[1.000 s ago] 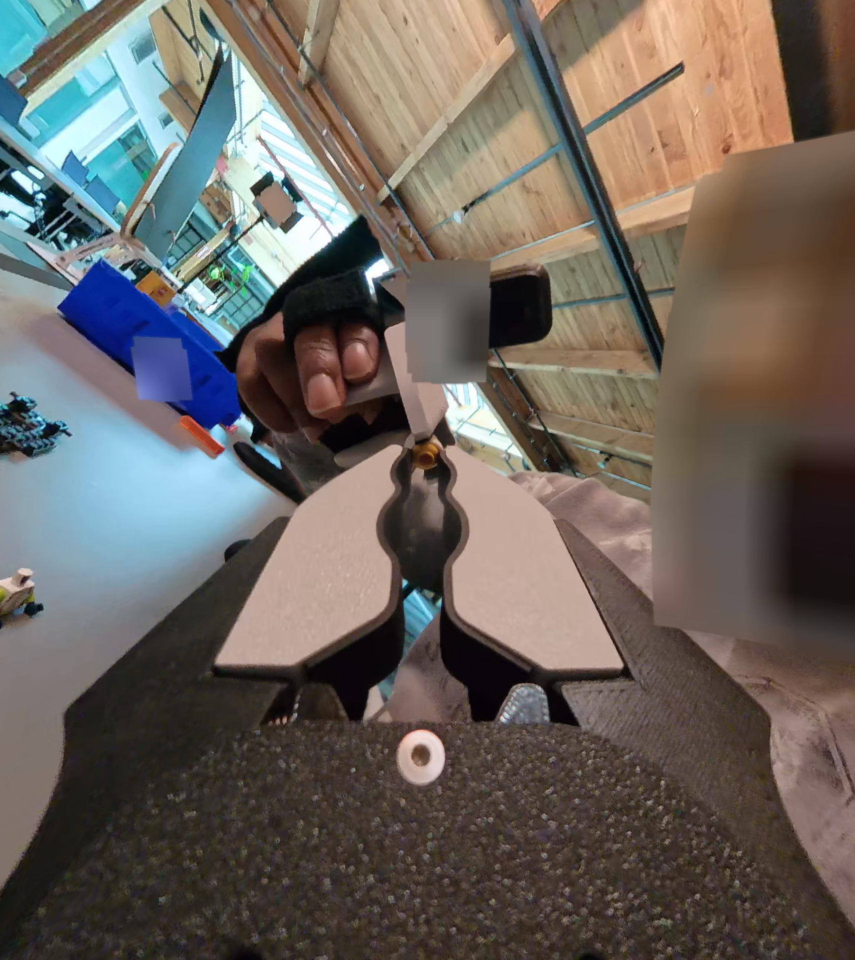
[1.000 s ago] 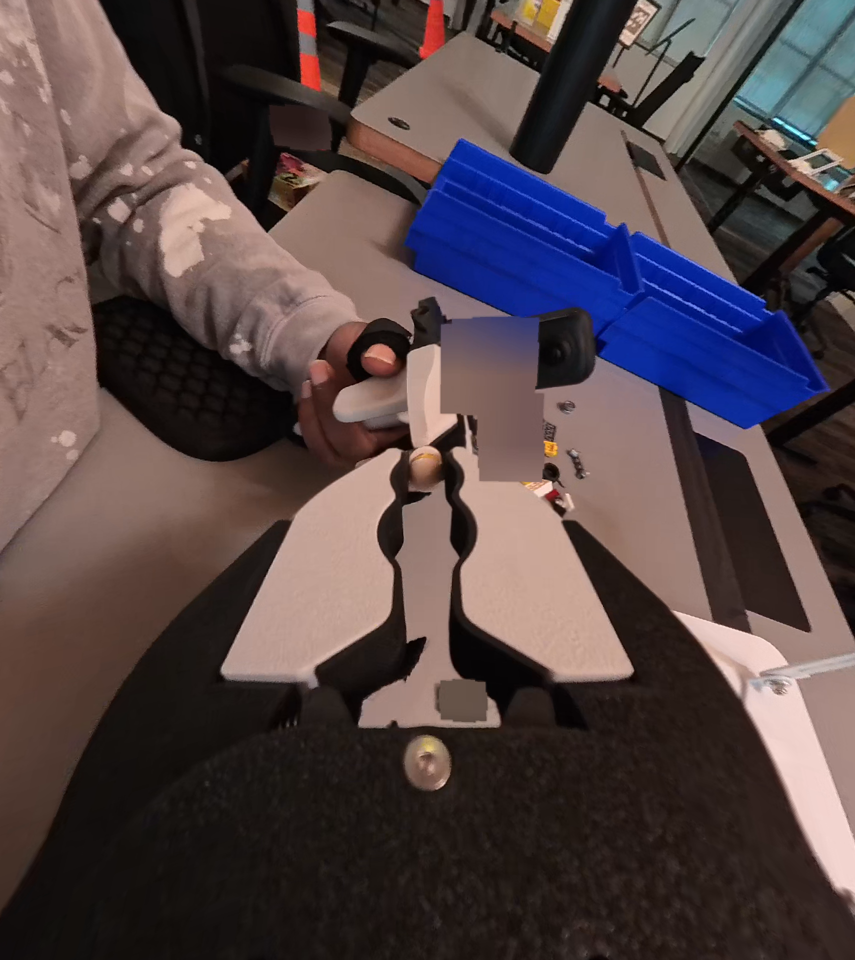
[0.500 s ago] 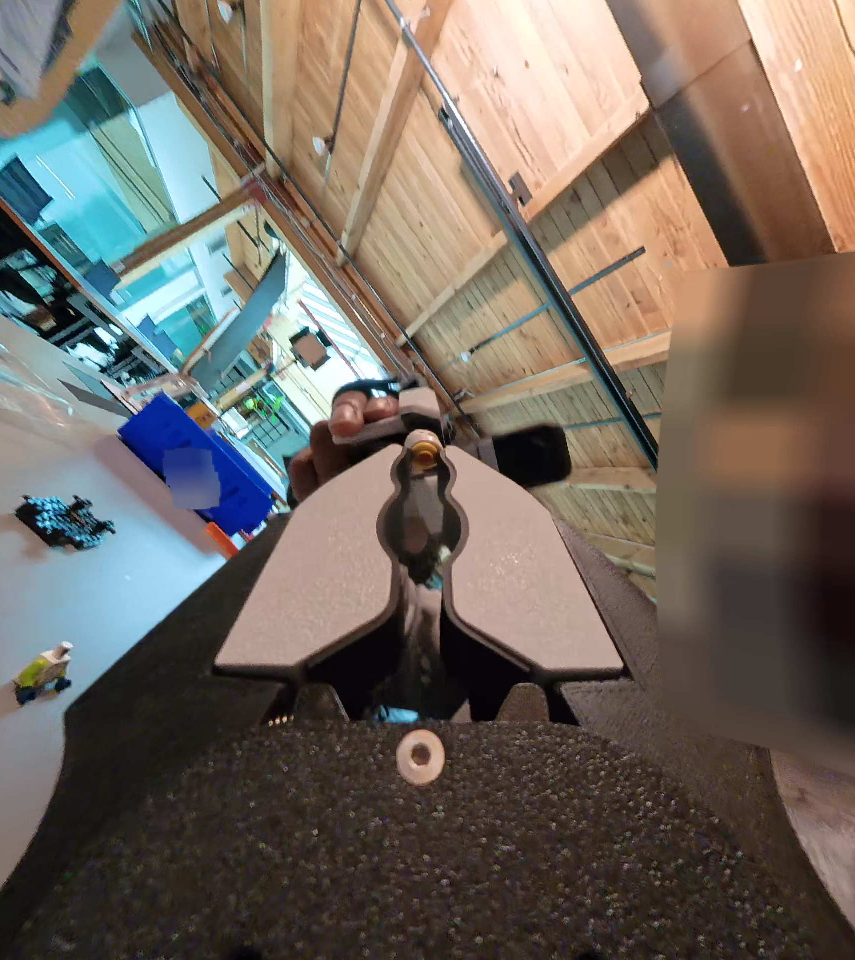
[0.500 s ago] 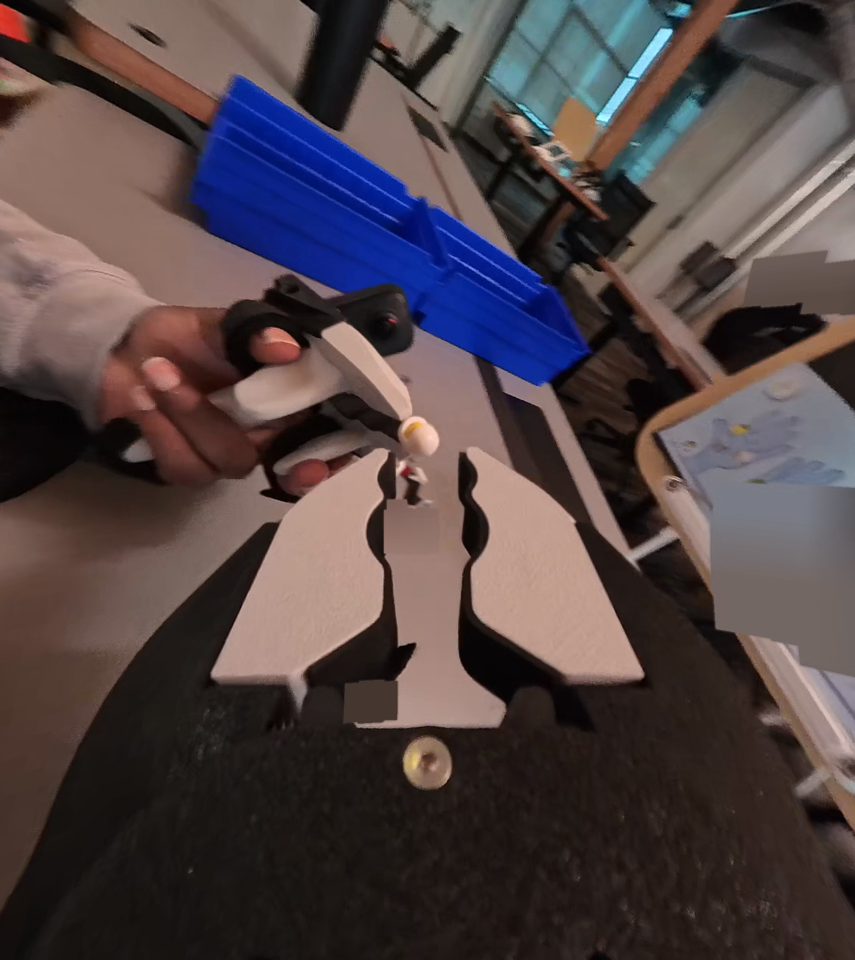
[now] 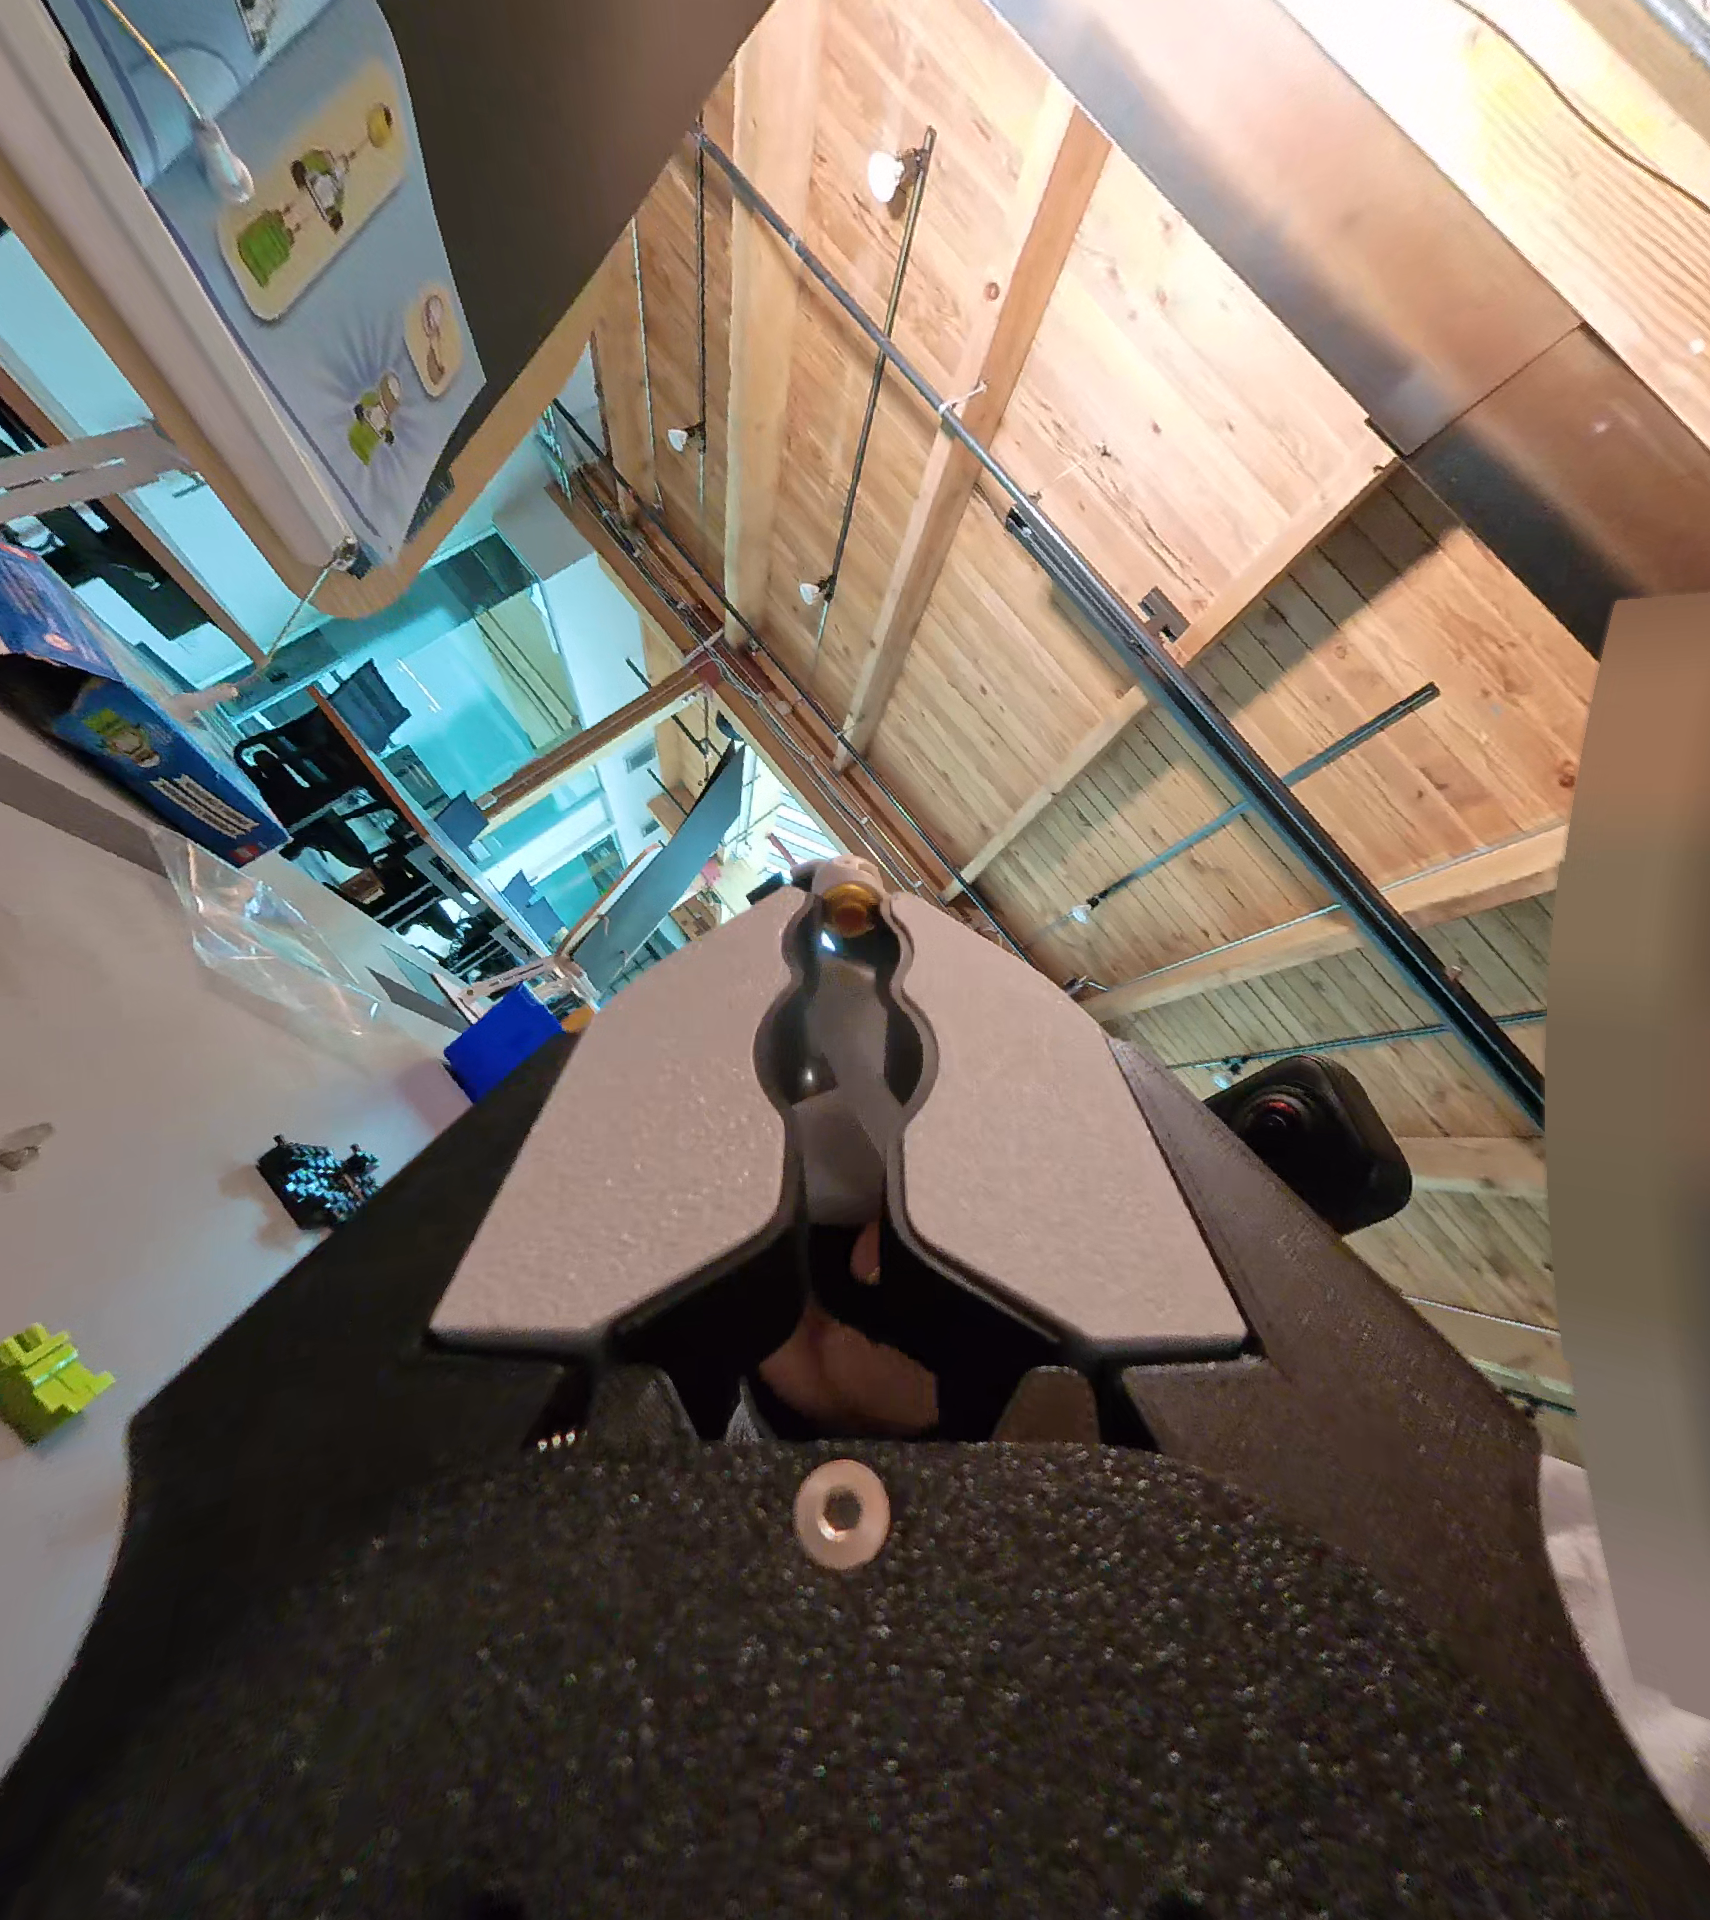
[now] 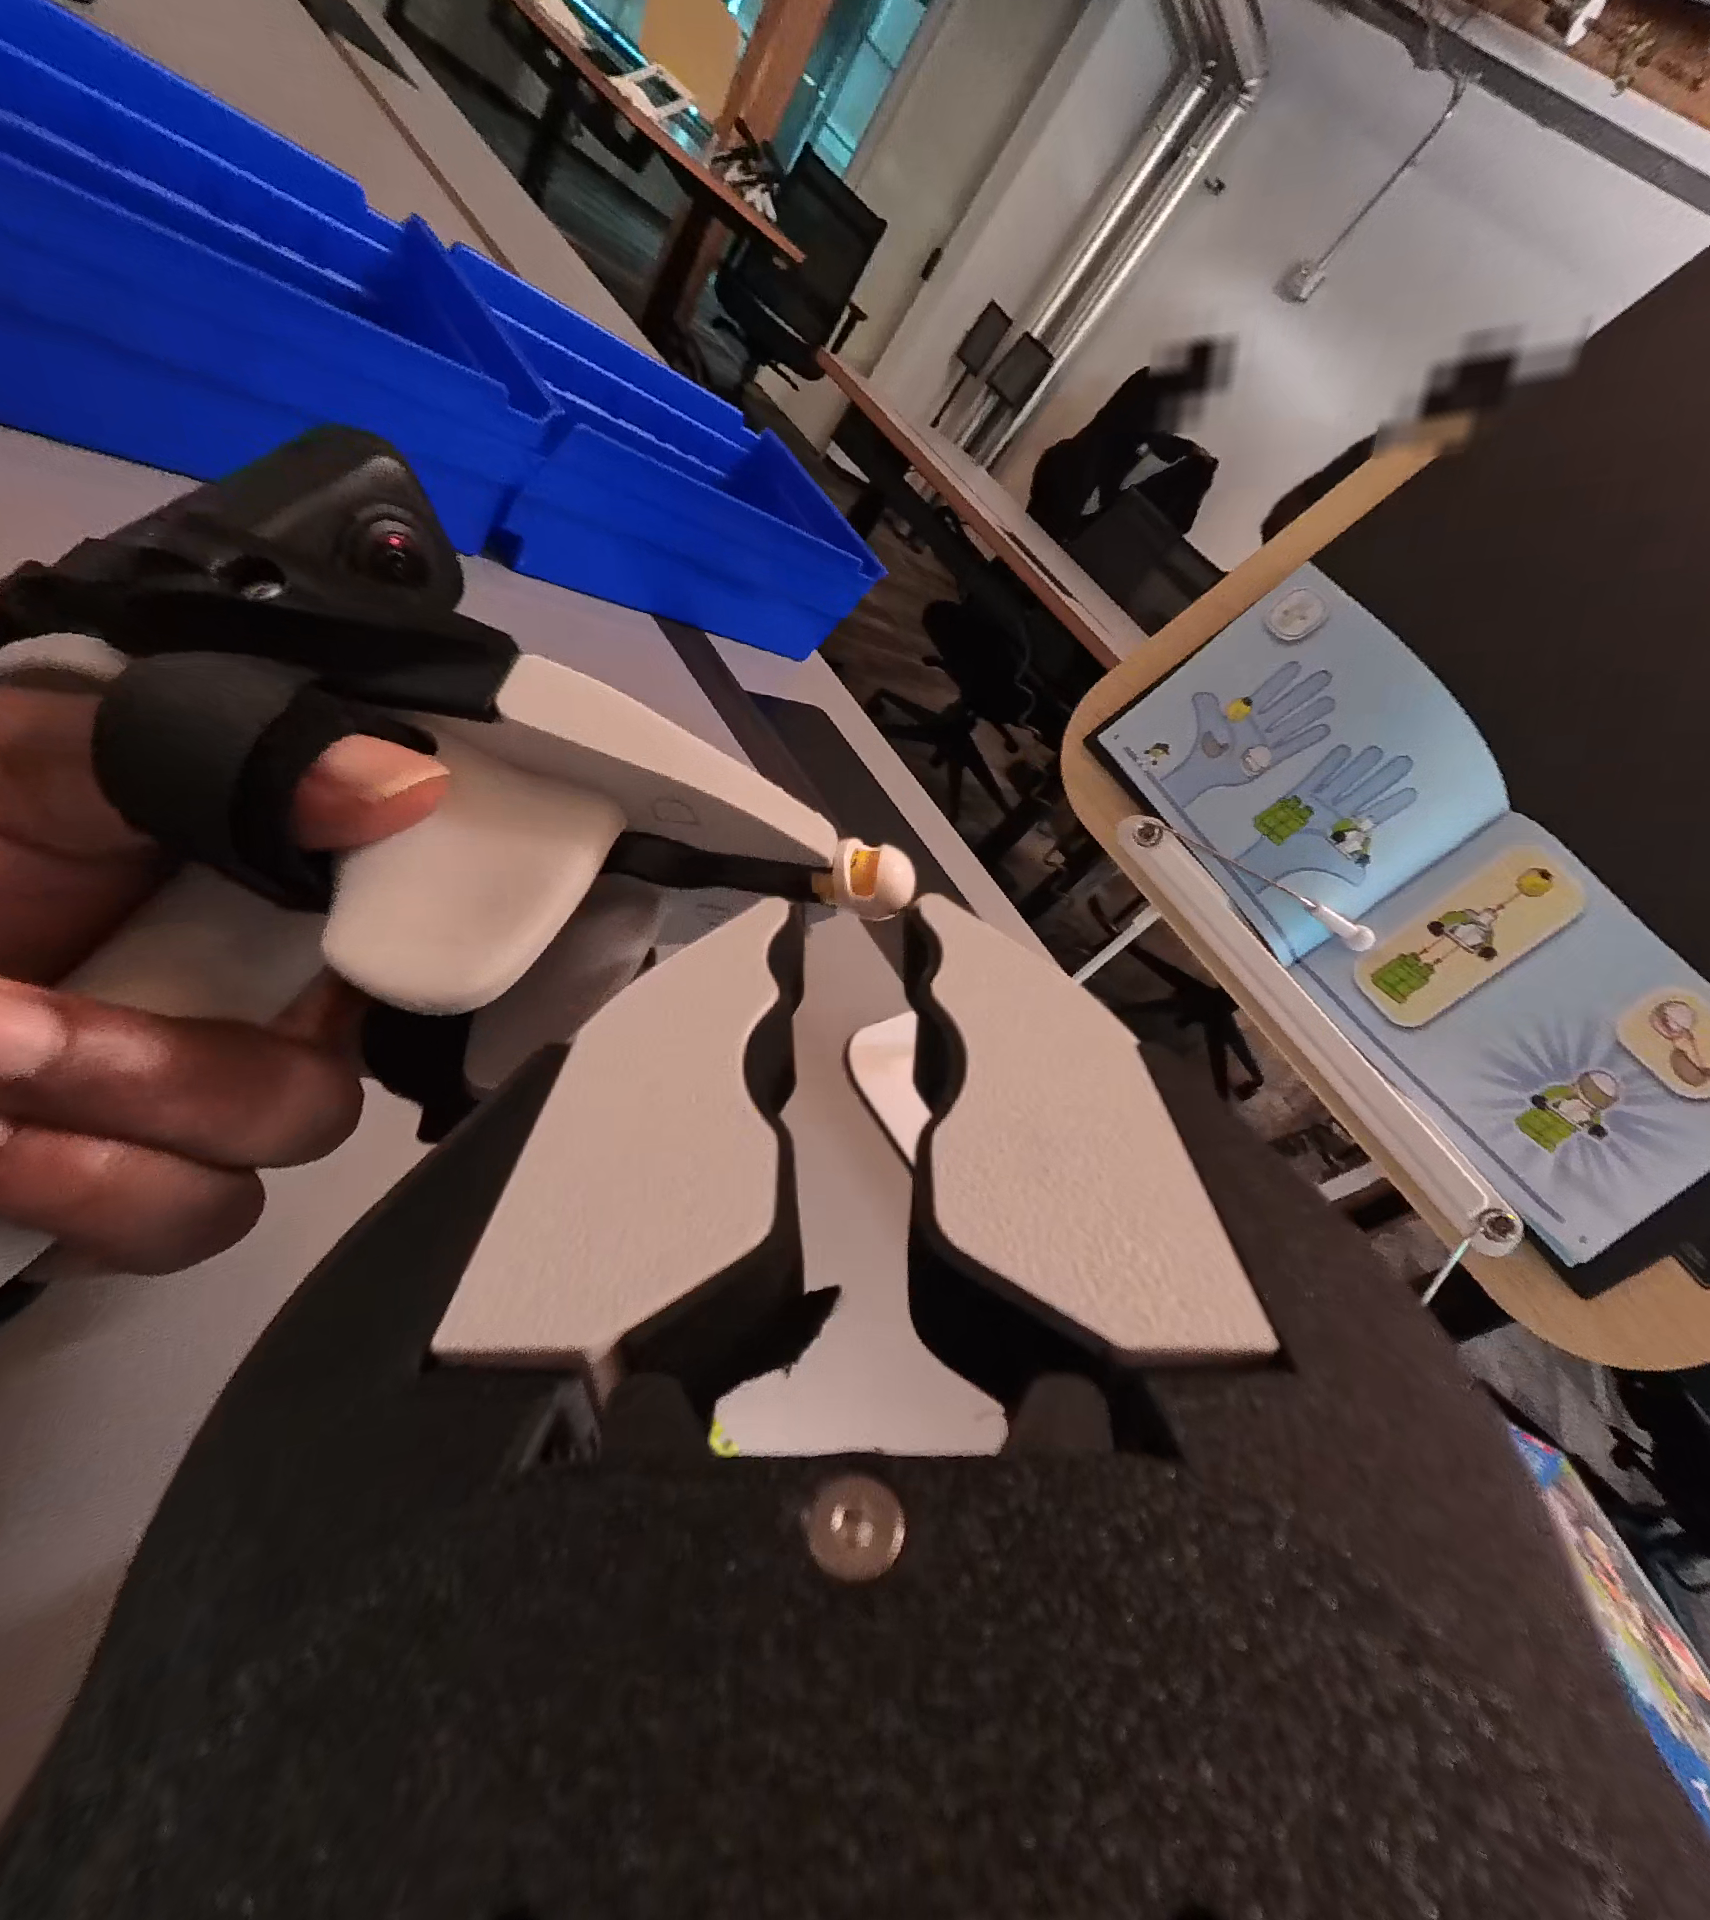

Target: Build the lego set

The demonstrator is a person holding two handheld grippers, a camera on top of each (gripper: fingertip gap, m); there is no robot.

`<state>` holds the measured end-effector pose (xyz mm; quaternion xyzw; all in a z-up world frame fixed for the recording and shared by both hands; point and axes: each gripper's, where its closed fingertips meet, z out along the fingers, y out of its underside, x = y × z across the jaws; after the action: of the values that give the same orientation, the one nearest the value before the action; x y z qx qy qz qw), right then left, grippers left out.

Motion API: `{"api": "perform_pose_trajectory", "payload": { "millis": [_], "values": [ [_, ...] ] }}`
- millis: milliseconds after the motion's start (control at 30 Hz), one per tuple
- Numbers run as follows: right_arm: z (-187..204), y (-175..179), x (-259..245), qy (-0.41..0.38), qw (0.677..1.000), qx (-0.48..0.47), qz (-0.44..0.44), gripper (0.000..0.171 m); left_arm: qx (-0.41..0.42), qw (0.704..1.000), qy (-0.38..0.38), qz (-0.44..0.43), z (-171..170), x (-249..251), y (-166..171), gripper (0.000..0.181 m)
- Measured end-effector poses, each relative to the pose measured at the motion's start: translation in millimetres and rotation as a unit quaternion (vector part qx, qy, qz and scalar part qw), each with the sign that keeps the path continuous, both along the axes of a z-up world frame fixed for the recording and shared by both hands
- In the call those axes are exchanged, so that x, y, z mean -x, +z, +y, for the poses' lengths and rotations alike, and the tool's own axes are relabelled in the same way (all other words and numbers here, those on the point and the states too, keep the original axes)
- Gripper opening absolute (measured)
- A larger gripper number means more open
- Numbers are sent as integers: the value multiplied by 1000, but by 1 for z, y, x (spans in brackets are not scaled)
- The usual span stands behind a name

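1. Lime-green brick block [image 5: 40, 1380] lies on the grey table [image 5: 103, 1039] at far left in the left wrist view; a black studded piece [image 5: 316, 1193] sits farther along, apart from it.
2. The left gripper [image 5: 853, 906] is clamped on a small yellow minifigure head [image 5: 851, 906] wearing a white helmet [image 6: 882, 878], raised off the table.
3. The right gripper [image 6: 856, 920] has its jaws parted, gripping nothing, tips just below the helmet.
4. The instruction booklet [image 6: 1433, 914] stands propped at right.

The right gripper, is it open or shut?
Open. The right gripper shows a clear gap between its fingertips, with nothing clamped; the little head piece is held by the left gripper.
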<state>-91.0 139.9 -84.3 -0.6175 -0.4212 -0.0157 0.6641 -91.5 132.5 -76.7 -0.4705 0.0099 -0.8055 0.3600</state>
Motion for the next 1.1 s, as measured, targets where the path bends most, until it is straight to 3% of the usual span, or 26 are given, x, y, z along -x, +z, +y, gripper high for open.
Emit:
{"api": "perform_pose_trajectory", "payload": {
  "millis": [433, 1100],
  "values": [
    [4, -3, 1, -11, 999, -31, -27, 20, 17, 1000, 22, 12, 5, 0, -6, 9],
    [-2, -10, -8, 37, 999, -26, -25, 14, 83, 996, -42, 10, 1, -10, -16, 9]
  ]
}}
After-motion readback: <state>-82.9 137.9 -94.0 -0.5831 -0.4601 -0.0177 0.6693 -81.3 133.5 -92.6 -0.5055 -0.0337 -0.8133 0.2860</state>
